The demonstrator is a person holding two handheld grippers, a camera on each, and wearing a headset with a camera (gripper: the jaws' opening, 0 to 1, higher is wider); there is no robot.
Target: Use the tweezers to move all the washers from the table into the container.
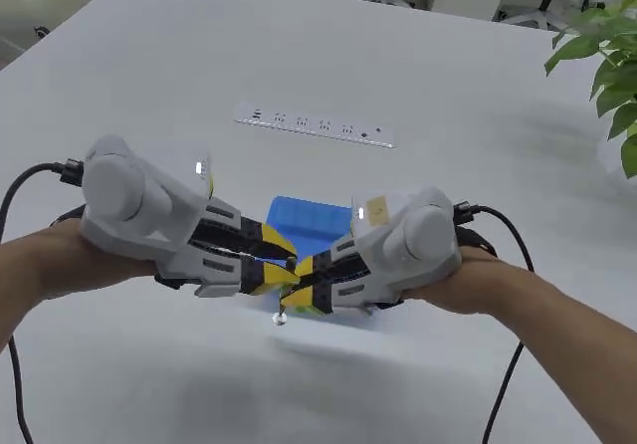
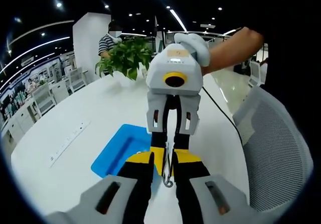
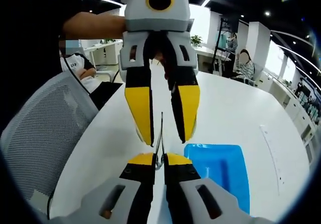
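The right gripper [image 3: 160,157] is clamped on the tweezers [image 3: 160,128] while the left gripper [image 2: 168,153], jaws apart, straddles their tips, probably to steady them over what looks like a washer [image 1: 280,318] on the table [image 1: 398,66], at 6 o'clock from the blue container [image 1: 299,213].

A white power strip [image 1: 314,126] lies flat on the pale bench [image 1: 149,56], well beyond the left hand-held gripper [image 1: 284,263] and the right hand-held gripper [image 1: 304,283], on the side away from the person. A leafy green plant [image 1: 607,56] stands farther off past the right hand-held gripper (its pot is out of sight). A grey mesh-backed chair [image 2: 273,148] stands just off the bench edge on the near side of both, and far past the left one a seated person [image 3: 244,63] is at another desk.
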